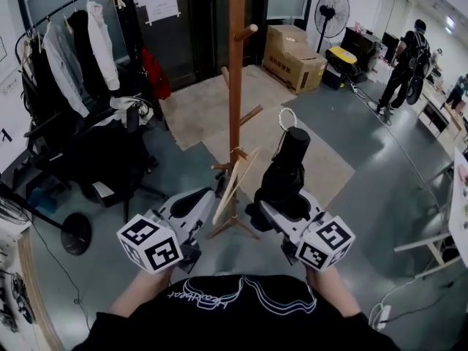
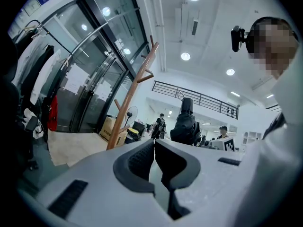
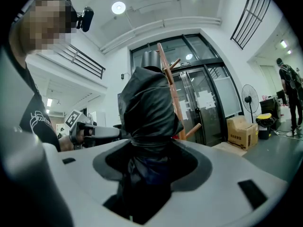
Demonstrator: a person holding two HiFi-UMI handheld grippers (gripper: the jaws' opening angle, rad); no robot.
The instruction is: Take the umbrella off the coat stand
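In the head view the wooden coat stand (image 1: 235,86) rises straight ahead of me. My right gripper (image 1: 272,209) is shut on a folded black umbrella (image 1: 287,170), which stands upright just right of the pole, clear of the pegs, with a metal ring at its top. In the right gripper view the umbrella (image 3: 149,112) fills the space between the jaws of the right gripper (image 3: 147,162), with the coat stand (image 3: 173,93) behind it. My left gripper (image 1: 210,198) is shut and empty beside the stand's base. The left gripper view shows the left gripper (image 2: 154,151) with jaws together, and the umbrella (image 2: 185,122) off to the right.
A clothes rack (image 1: 73,50) with jackets and a black office chair (image 1: 102,159) stand at the left. A beige mat (image 1: 197,108) lies under and behind the stand. A cardboard box (image 1: 294,55), a floor fan (image 1: 330,9) and a person (image 1: 406,64) are at the back right.
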